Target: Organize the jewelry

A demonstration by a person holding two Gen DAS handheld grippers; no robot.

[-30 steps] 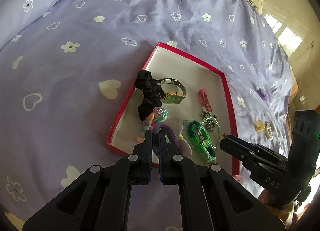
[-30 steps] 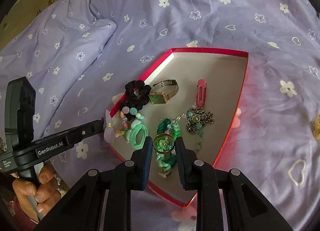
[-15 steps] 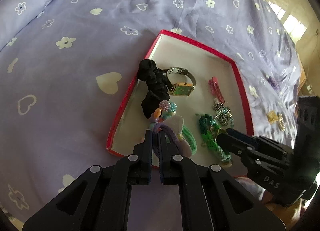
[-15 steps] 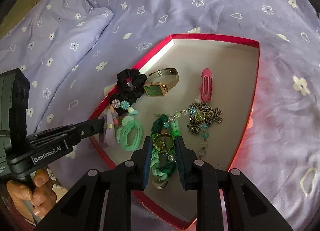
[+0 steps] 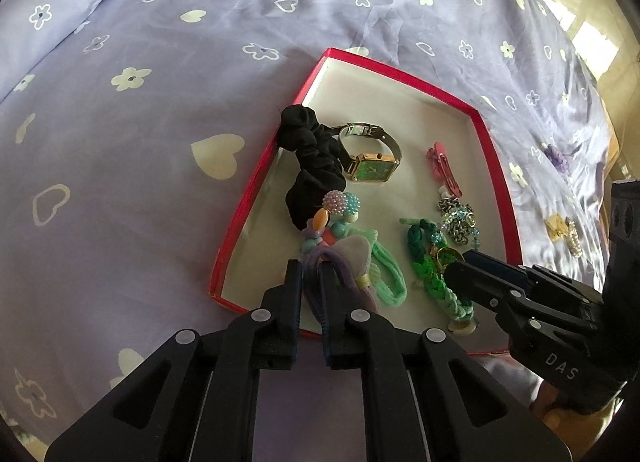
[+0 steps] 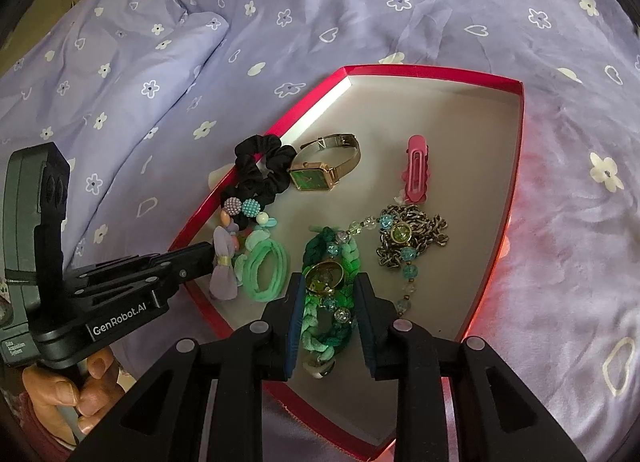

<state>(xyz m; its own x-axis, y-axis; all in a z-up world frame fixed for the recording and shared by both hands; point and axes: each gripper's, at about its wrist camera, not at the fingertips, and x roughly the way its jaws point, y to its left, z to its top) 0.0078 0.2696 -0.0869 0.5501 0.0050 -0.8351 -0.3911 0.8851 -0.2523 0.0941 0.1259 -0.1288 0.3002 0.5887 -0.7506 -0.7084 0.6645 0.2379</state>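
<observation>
Working over a red-rimmed tray (image 6: 516, 150) on the flowered purple bedspread (image 5: 120, 110), we hold a gripper in each hand. Our left gripper (image 5: 311, 274) sits at the tray's near left edge, its jaws opening, with the band of a lilac bow hair tie (image 5: 352, 258) between them; we cannot tell whether the pads press it. Our right gripper (image 6: 329, 288) hangs over the tray's near edge, jaws opening, a gold ring (image 6: 325, 276) between the pads above a green braided bracelet (image 6: 320, 326). Along the tray's left edge lie a black scrunchie (image 6: 260, 166), beaded ties and mint elastic loops (image 6: 266, 268). A green-faced watch (image 6: 314, 178) rests mid-tray, beside a pink clip (image 6: 417, 168) and a chain necklace (image 6: 412, 238).
</observation>
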